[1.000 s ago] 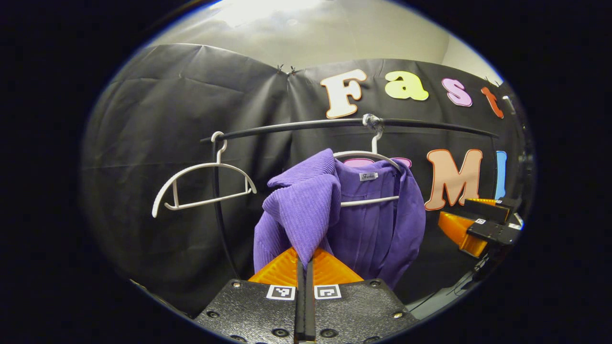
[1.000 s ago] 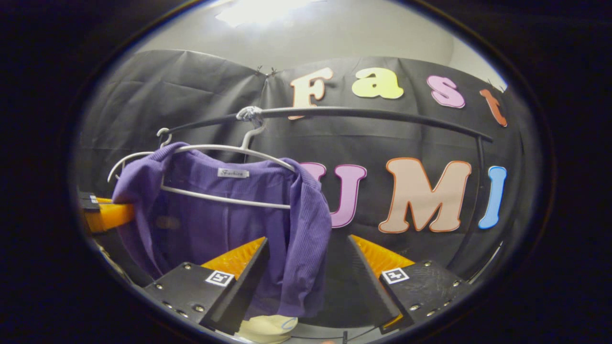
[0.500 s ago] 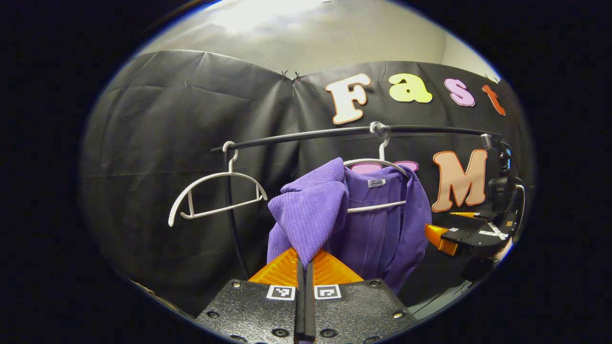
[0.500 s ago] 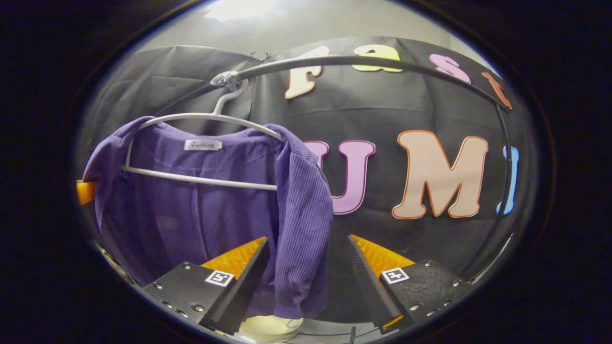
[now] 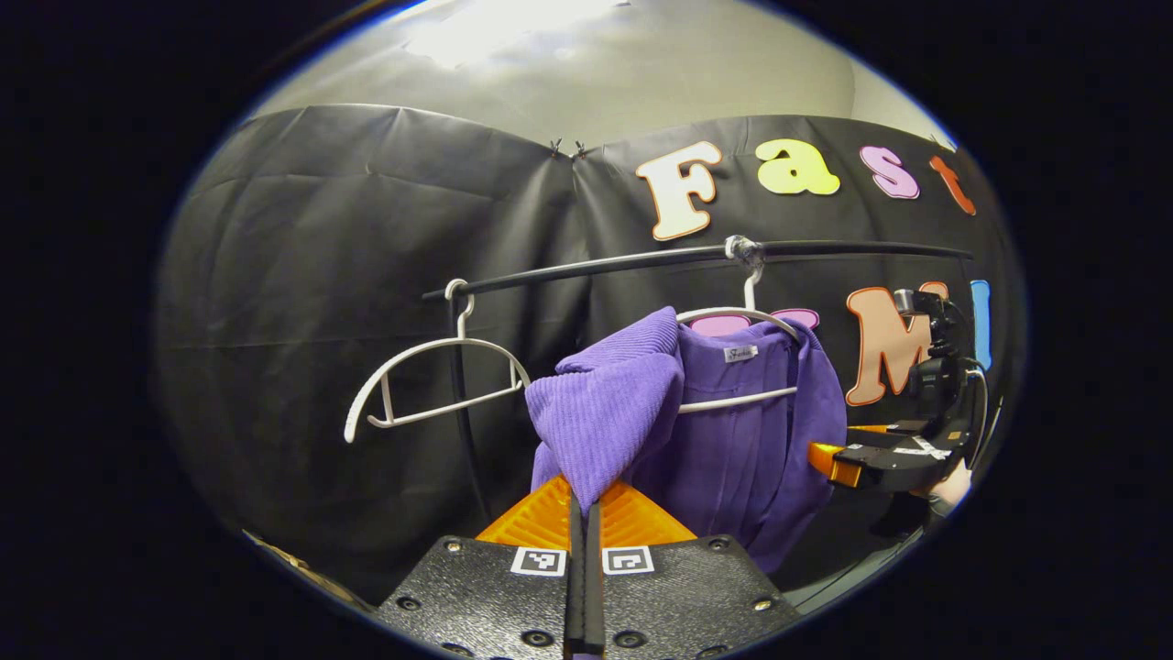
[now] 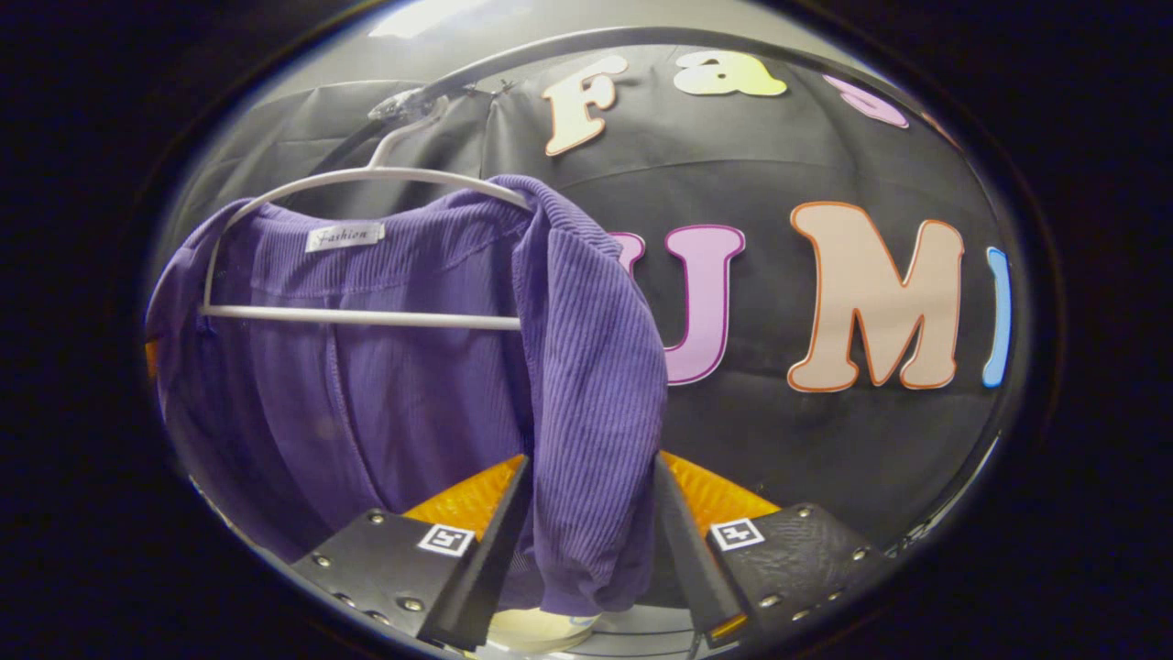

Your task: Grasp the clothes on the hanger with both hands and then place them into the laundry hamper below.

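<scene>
A purple ribbed garment [image 5: 724, 440] hangs on a white hanger [image 5: 742, 314] from a black rail [image 5: 641, 259]. My left gripper [image 5: 583, 513] is shut on the garment's left shoulder cloth, which is pulled off the hanger's end and bunched toward me. In the right gripper view the garment [image 6: 385, 367] still sits on the hanger [image 6: 367, 316] at its right shoulder. The right sleeve [image 6: 596, 412] drops between the fingers of my open right gripper [image 6: 586, 541], and both fingers stand close beside the cloth. The right gripper [image 5: 880, 454] also shows at the garment's far side.
An empty white hanger [image 5: 440, 367] hangs at the rail's left end, beside the rack's upright post [image 5: 463, 412]. A pale rounded object [image 6: 541, 631] shows low down beneath the sleeve. The black cloth wall stands close behind the rack.
The right gripper has moved forward and up to the garment, so the right sleeve now lies between its fingers, which stand a little closer together. The left gripper keeps its hold.
</scene>
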The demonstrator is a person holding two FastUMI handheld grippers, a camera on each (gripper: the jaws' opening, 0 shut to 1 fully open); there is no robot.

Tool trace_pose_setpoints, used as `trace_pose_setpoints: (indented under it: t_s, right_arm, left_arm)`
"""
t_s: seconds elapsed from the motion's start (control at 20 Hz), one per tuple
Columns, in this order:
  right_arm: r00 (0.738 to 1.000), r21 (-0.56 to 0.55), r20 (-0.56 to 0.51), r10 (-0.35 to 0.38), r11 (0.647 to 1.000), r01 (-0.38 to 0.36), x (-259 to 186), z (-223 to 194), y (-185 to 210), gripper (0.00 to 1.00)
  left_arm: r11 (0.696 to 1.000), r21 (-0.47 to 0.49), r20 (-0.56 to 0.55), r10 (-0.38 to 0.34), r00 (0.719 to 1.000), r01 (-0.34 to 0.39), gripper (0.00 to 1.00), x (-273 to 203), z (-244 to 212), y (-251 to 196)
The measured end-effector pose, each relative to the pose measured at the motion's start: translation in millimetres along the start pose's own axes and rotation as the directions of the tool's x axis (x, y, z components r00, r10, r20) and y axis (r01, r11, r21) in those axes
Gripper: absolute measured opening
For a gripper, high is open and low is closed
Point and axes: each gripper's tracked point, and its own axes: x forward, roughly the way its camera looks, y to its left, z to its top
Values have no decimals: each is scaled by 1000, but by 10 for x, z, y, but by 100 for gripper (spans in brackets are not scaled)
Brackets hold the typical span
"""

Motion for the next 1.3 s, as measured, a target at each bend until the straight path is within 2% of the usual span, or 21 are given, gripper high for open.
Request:
trace_pose_setpoints:
  t_s: [0.1,0.2,0.25,0.4,0.6,0.8,0.9,1.0,1.2,1.3]
  right_arm:
    - [1000,-22,-12,0,1000,-1,32,-33,32,78]
    - [1000,-43,-15,-1,999,0,49,-47,54,41]
    - [1000,-55,-26,6,998,-8,52,-69,73,39]
    - [998,-85,-63,-24,996,19,88,-114,43,6]
    - [996,-116,-40,-83,990,77,63,-5,-96,6]
    - [991,-95,-5,-130,987,129,28,171,-292,6]
    - [984,-116,23,-177,977,179,16,298,-448,6]
    - [974,-157,63,-216,962,224,-1,444,-569,6]
    - [955,-198,133,-266,937,288,-27,715,-748,4]
    - [946,-197,152,-287,929,313,2,813,-832,4]
  left_arm:
    - [1000,3,3,8,1000,-8,0,5,7,24]
    - [1000,6,7,15,1000,-15,0,14,15,39]
    - [1000,8,8,19,1000,-19,0,18,21,47]
    - [999,22,21,36,999,-37,0,28,53,109]
    - [997,42,54,68,996,-71,0,38,160,231]
    - [994,43,86,101,991,-105,0,51,285,368]
    - [993,34,90,112,990,-115,3,73,319,439]
    - [991,35,102,125,987,-129,0,106,363,506]
    - [987,45,140,147,979,-154,0,141,496,645]
    - [986,42,158,156,975,-164,3,162,561,707]
